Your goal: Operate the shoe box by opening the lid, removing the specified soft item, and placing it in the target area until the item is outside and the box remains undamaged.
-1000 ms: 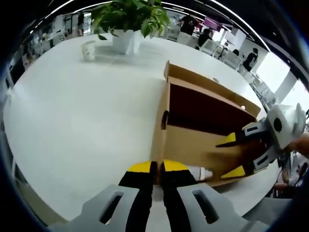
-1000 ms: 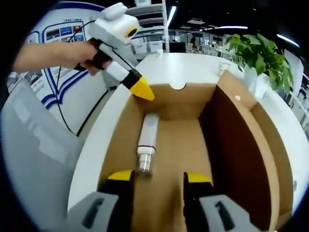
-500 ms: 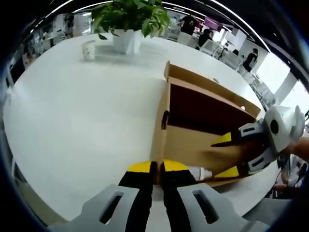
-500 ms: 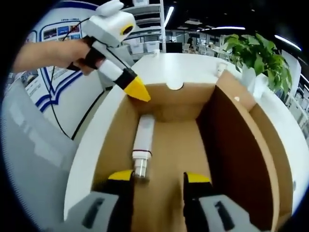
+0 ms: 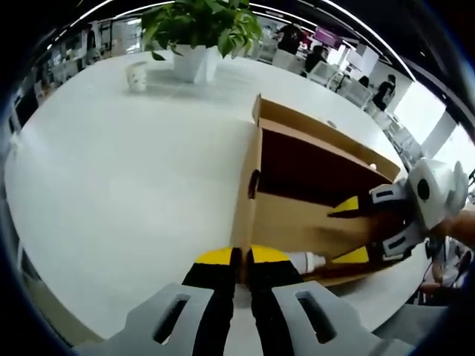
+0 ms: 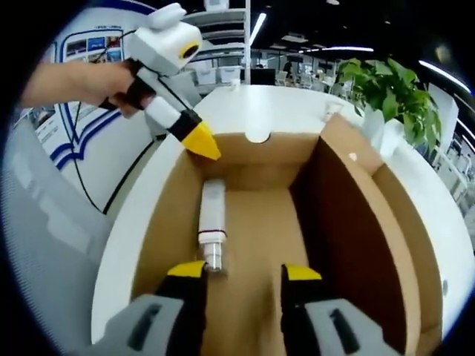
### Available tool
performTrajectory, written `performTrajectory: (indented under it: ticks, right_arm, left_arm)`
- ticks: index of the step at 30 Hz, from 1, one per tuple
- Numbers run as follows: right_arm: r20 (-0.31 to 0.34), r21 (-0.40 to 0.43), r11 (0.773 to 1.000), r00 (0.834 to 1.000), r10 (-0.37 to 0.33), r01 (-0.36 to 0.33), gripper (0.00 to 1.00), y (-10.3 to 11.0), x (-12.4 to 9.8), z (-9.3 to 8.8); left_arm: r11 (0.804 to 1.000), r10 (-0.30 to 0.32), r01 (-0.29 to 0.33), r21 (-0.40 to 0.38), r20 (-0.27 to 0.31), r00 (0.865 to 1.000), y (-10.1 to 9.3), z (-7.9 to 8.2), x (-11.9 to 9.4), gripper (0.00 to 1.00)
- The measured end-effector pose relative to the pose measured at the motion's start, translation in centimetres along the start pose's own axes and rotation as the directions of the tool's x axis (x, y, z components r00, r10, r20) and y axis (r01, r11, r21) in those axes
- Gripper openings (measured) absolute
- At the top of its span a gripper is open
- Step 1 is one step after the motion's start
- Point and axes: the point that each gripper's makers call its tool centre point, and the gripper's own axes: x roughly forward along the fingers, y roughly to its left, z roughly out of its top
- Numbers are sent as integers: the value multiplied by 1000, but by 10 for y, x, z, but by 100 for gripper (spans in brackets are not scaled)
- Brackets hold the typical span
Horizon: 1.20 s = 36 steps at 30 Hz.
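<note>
The left tongs are pinched together on the near end wall of the shoe box, their yellow tips one on each side of the cardboard edge; in the right gripper view the same left tongs bite the far wall at its left corner. That grip looks meant to keep the light box from sliding on the bench while the other hand works inside it.

The right tongs stand open to a middling gap and hold nothing. They are lowered into the open box from its other end, the left tip just beside the cap end of a white tube, not closed on it. In the left gripper view the right tongs show the same spread over the box floor.

The tube lies flat along the box's left wall, cap towards the right tongs, so it is not out yet. The lid stands up along the right side, dark inside. A potted plant and a cup stand well apart on the bench.
</note>
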Motion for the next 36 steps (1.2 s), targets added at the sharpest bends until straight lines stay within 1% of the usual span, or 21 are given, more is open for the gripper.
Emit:
performTrajectory:
  ticks: [3,5,10,14,19,28,33,36]
  right_arm:
    - [0,-5,1000,1000,26,-26,37,7,0,-3]
    - [-16,-18,999,999,34,-35,37,10,2,-7]
    - [-19,0,999,999,43,-43,33,12,9,-9]
    - [-26,-12,998,998,54,-55,32,16,15,-9]
    - [-40,-16,999,998,51,-52,28,16,18,-12]
    - [-21,-42,998,998,51,-52,20,20,23,-4]
    - [-30,-77,996,998,48,-50,16,21,24,-2]
    - [-35,-96,994,998,49,-52,15,22,23,0]
  left_arm:
    - [1000,1,-1,1,-2,1000,-2,-1,-1,3]
    - [1000,1,-1,0,-3,1000,-2,-1,-2,3]
    - [1000,0,0,-3,-1,1000,-1,0,-1,3]
    - [1000,-1,1,-4,-1,1000,1,1,1,3]
    - [1000,-1,1,-6,-1,1000,3,1,2,3]
    - [1000,5,-5,7,-2,1000,0,0,0,4]
    - [1000,6,-6,0,2,1000,1,0,1,4]
    - [1000,7,-7,-4,2,1000,1,0,1,4]
